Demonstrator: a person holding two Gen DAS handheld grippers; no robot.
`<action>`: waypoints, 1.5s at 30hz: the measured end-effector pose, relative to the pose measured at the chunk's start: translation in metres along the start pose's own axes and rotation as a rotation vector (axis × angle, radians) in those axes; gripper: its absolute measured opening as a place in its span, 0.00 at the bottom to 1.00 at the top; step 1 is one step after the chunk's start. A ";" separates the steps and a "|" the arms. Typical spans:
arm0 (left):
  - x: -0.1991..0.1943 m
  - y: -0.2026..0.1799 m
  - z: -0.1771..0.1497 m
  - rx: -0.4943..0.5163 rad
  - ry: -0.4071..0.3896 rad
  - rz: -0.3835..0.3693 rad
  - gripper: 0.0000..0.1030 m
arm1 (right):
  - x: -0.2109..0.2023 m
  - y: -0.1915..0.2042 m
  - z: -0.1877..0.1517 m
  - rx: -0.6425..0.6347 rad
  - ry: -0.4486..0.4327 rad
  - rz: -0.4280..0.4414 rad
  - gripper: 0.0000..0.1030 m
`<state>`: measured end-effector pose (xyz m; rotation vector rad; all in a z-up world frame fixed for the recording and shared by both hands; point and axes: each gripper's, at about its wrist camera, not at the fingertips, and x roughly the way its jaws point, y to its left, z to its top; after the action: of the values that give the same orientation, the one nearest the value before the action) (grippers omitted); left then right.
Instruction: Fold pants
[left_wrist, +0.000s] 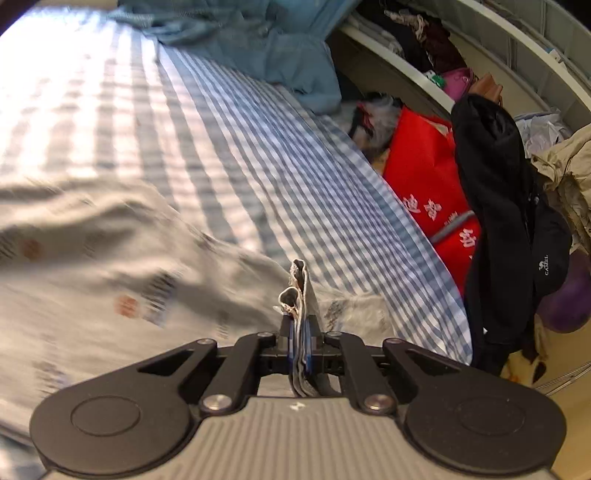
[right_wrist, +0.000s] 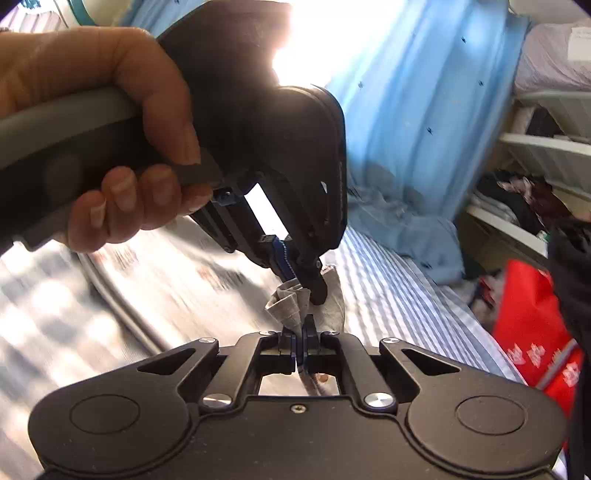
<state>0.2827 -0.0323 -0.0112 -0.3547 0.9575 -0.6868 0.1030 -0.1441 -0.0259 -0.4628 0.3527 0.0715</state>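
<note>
Pants, pale grey with small printed marks, spread and blurred across blue-checked bed sheet, one bunched edge pinched in both tools. Left gripper clamped on several stacked layers of the fabric, folds standing up beyond its tips. Right gripper clamped on a crumpled corner of the same cloth, left gripper gripped by a hand just above and touching the same bunch. Judged mid-fold: layers already doubled at the held edge, bulk of the garment lying loose and rumpled on the sheet, no neat stack yet, final folds and smoothing apparently left to do. Beyond the pants, far end of the sheet washed out by strong sunlight, heap of teal bedding at the far end. Beside the bed, off the sheet's edge: red bag with white characters, black garment and cap, white shelves crammed with clothes. Blue curtain hanging past the far end
</note>
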 end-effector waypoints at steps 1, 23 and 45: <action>-0.008 0.005 0.003 0.004 -0.008 0.013 0.06 | 0.001 0.008 0.007 -0.006 -0.010 0.013 0.02; -0.032 0.107 -0.016 -0.052 -0.087 0.108 0.64 | 0.032 0.077 0.022 -0.148 0.027 0.171 0.58; 0.016 0.063 -0.049 0.132 -0.274 0.643 1.00 | 0.153 -0.099 -0.076 -0.119 0.155 -0.337 0.99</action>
<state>0.2714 0.0036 -0.0830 -0.0104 0.7004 -0.1059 0.2365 -0.2689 -0.1006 -0.6420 0.4196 -0.2737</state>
